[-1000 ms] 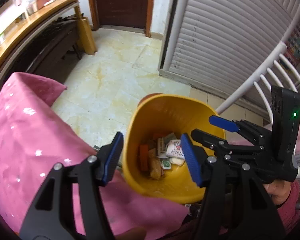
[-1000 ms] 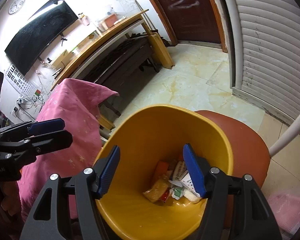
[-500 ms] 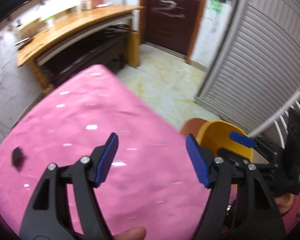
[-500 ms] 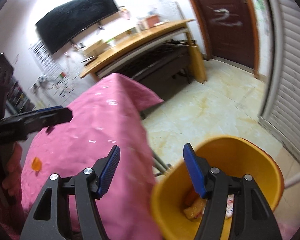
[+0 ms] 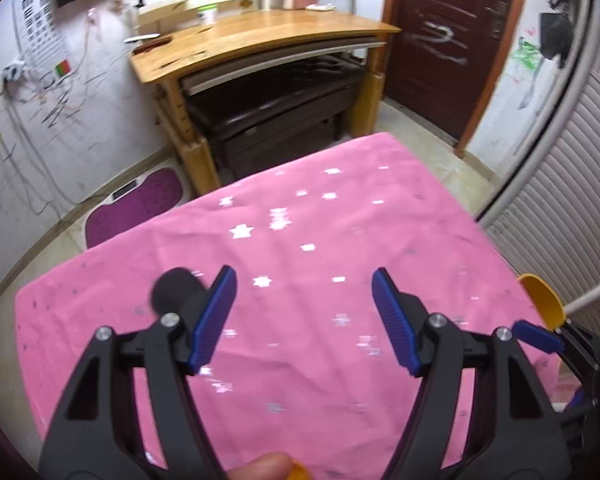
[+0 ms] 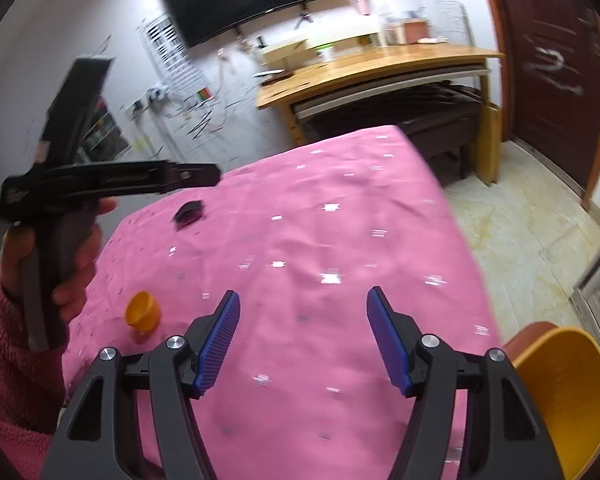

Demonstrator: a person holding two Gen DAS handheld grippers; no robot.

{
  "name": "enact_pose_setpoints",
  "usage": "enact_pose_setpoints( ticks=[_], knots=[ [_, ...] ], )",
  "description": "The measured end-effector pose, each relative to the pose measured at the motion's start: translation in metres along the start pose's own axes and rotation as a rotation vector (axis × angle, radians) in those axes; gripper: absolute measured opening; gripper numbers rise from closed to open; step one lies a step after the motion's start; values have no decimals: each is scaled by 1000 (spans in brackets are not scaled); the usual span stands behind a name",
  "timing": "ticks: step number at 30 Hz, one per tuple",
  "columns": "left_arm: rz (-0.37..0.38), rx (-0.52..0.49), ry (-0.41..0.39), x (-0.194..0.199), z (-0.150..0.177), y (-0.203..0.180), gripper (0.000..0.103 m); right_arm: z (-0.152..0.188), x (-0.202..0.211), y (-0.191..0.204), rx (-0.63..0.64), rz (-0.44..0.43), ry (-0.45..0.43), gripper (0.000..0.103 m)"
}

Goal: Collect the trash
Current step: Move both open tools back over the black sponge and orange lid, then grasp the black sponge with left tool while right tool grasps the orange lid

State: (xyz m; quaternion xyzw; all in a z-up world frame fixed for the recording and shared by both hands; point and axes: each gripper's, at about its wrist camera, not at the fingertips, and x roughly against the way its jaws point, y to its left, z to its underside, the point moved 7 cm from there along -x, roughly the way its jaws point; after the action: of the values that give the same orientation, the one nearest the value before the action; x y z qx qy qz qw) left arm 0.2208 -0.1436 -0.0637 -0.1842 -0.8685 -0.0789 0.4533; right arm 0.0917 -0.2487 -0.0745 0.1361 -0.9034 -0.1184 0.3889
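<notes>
Pink star-print cloth (image 5: 320, 240) covers the tabletop under both of your tools, and that is where the loose trash lies. Your left tool (image 5: 303, 316) hangs over the near half of the cloth with its blue pads spread wide and nothing between them. Your right tool (image 6: 303, 338) is released too, its pads well apart over bare cloth.

Nearest you in the right wrist view, a small orange cup (image 6: 142, 313) sits on the cloth, left of the right tool and close to your left hand (image 6: 66, 264), which grips the left tool's handle. Off the tabletop's right edge stands the yellow bin (image 6: 568, 392), low beside the cloth; only its rim (image 5: 540, 298) shows in the left wrist view.

Farther out, a small black object (image 6: 189, 213) rests on the cloth's left side; in the left wrist view it (image 5: 176, 286) sits just behind the left pad, blurred. Beyond the tabletop stand a wooden desk (image 5: 260, 36) and a dark brown door (image 5: 440, 44).
</notes>
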Motion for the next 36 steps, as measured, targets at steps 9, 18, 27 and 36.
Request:
enact_pose_setpoints(
  ticks=[9, 18, 27, 36],
  knots=[
    [-57, 96, 66, -20, 15, 56, 67, 3, -27, 61, 122, -29, 53, 61],
    [-91, 169, 116, -38, 26, 92, 67, 6, -54, 112, 218, -74, 104, 64],
    [-61, 208, 150, -56, 24, 100, 67, 11, -76, 137, 275, -90, 153, 67],
    [-95, 140, 141, -59, 22, 90, 52, 13, -88, 143, 286, -99, 182, 67]
  ],
)
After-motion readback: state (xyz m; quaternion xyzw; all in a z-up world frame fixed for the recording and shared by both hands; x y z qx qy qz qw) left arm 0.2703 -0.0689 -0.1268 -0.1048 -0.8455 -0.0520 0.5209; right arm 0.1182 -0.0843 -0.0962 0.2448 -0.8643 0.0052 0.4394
